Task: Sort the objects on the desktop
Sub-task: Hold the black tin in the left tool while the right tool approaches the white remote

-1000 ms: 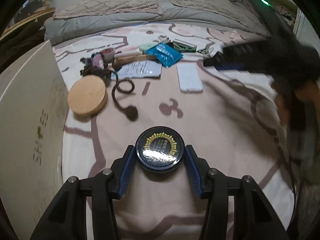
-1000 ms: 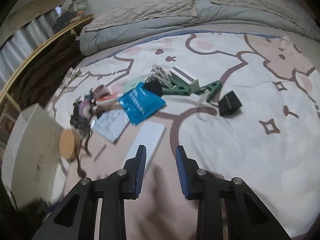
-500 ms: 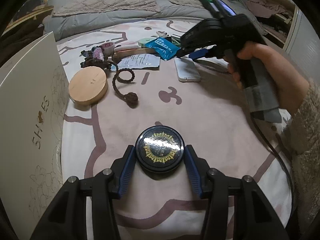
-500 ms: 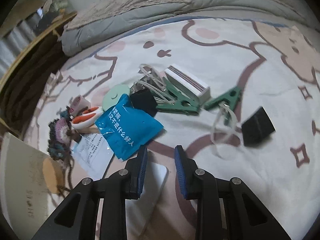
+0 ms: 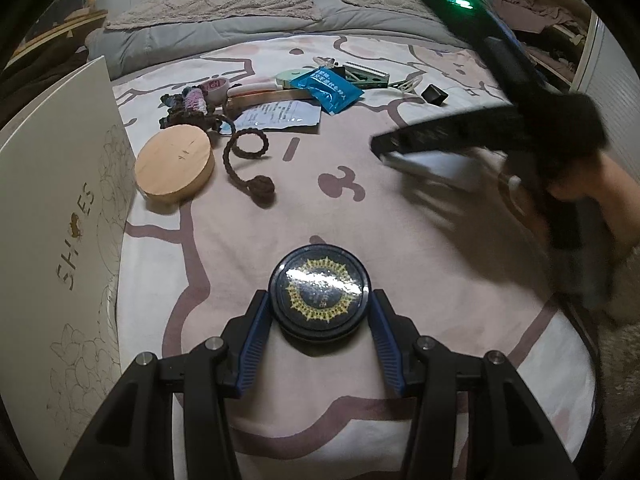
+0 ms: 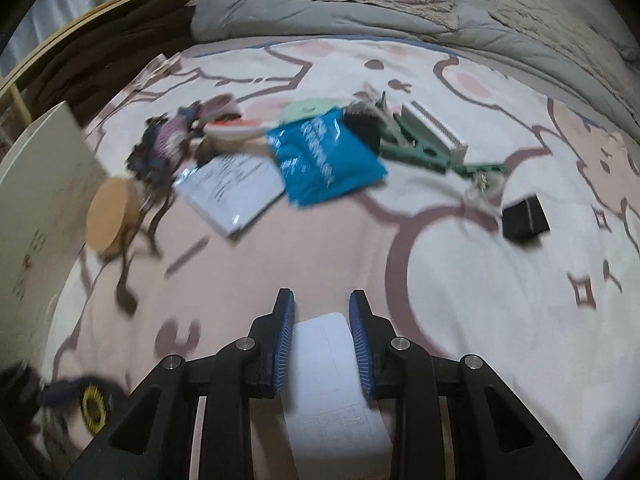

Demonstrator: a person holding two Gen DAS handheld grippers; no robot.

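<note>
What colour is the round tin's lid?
Dark navy round tin lid with a gold sunburst ring; clearest in left wrist view.

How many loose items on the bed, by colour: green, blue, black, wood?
Green: 3 - two clips, round disc
Blue: 1 - packet
Black: 2 - cube, tin in the left gripper
Wood: 2 - round block, stick
Total: 8
</note>
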